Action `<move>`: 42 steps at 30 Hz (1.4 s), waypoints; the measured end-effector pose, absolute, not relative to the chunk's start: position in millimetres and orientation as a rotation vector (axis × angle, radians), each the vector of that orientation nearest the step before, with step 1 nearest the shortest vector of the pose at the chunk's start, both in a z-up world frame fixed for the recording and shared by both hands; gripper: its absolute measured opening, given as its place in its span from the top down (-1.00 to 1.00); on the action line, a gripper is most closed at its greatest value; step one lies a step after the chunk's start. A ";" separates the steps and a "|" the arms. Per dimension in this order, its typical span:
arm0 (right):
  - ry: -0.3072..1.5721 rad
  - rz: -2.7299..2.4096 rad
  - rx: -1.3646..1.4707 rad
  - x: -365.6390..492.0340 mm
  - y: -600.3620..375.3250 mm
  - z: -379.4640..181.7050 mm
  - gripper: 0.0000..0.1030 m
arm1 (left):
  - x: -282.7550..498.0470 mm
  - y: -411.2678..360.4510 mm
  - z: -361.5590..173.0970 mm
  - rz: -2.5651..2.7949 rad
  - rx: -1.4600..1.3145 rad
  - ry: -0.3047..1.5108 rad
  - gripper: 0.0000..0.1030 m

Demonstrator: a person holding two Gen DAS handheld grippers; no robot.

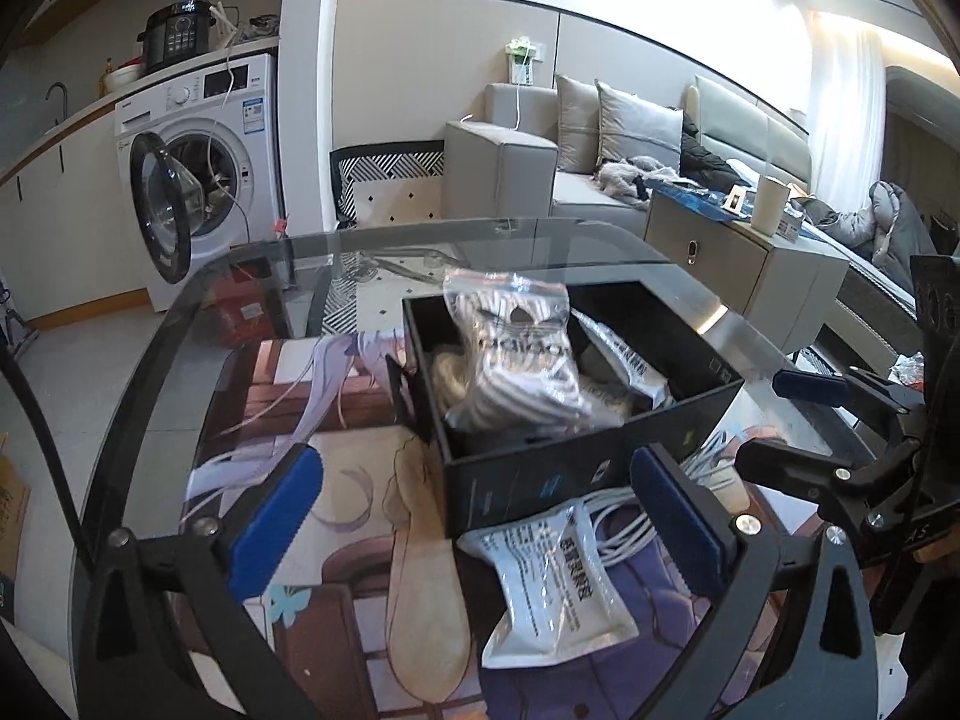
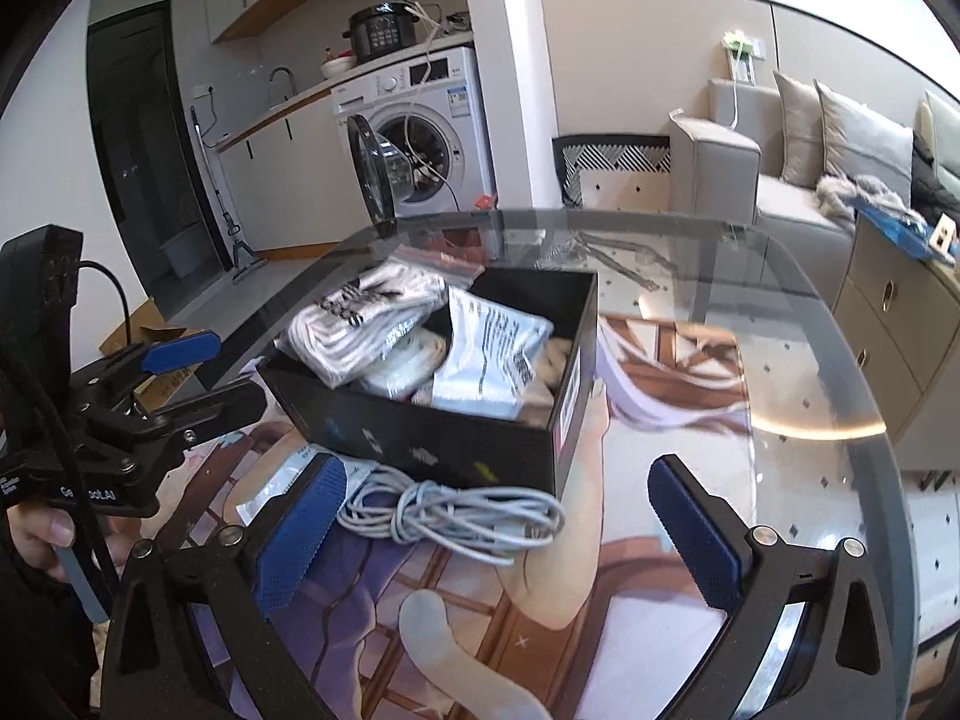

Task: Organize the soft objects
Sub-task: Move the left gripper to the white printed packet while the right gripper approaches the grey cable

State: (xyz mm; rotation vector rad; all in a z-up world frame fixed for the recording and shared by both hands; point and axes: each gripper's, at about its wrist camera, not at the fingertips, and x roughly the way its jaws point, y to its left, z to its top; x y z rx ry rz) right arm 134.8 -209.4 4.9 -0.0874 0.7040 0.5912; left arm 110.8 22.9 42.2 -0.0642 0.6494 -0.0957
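Observation:
A black open box stands on the glass table and holds a bag of striped socks, a white printed pouch and other soft packets. Another white pouch lies on the mat in front of the box, between the pads of my left gripper, which is open and empty. A coiled grey cable lies beside the box, between the pads of my right gripper, also open and empty.
The round glass table carries an anime-print mat. A washing machine with its door open, a grey sofa and a beige cabinet stand behind the table.

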 end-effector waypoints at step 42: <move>0.893 0.505 -0.103 158.8 -201.4 -46.0 -0.99 | 104.9 0.0 -2.7 -0.168 -0.044 0.842 -1.00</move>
